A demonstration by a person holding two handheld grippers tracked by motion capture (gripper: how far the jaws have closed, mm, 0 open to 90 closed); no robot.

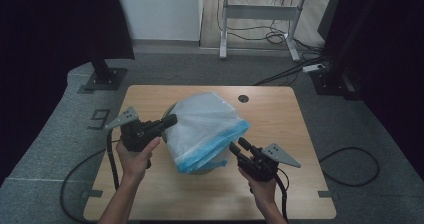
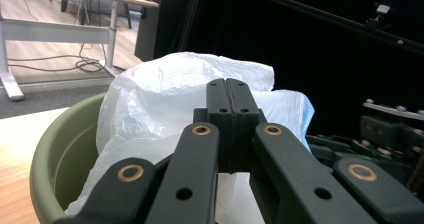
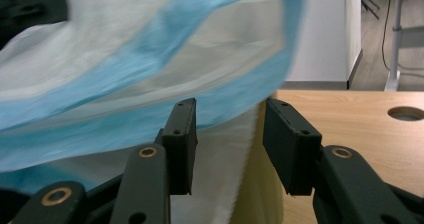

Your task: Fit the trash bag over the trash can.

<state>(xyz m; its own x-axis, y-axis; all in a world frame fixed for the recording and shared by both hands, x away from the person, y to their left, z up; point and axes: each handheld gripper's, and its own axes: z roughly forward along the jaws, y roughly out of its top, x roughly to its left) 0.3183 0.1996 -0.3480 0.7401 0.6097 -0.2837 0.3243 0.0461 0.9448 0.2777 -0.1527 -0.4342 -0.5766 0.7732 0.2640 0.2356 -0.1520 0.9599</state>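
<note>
- looking down from the high view, a person stands at the wooden table with a gripper in each hand, and between them a white plastic bag with a blue rim billows over a round olive bin near the middle of the table. the left gripper sits at the bag's left edge, the right gripper just at the blue hem on the lower right. it looks to me like they are fitting the bag as a liner over the bin.
- in the left gripper view, the left gripper has its jaws pressed flat together, with the white film bunched right around them; i'd judge it has the bag pinched, though the film between the pads is hidden. the green bin wall curves below and to the left, with the bag spilling out over it.
- in the right gripper view, the right gripper stands with its jaws apart, a wide gap between the pads, holding nothing. the blue hem hangs just above and across the jaw tips, and the pale bin side sits behind the gap.
- to do this step well, i'd say the right gripper should rise a touch so the hem falls between the pads, close on a single layer of the blue band, then pull outward and down past the bin's rim while the left keeps its side anchored. pulling too hard could tip the light bin or tear the thin film.
</note>
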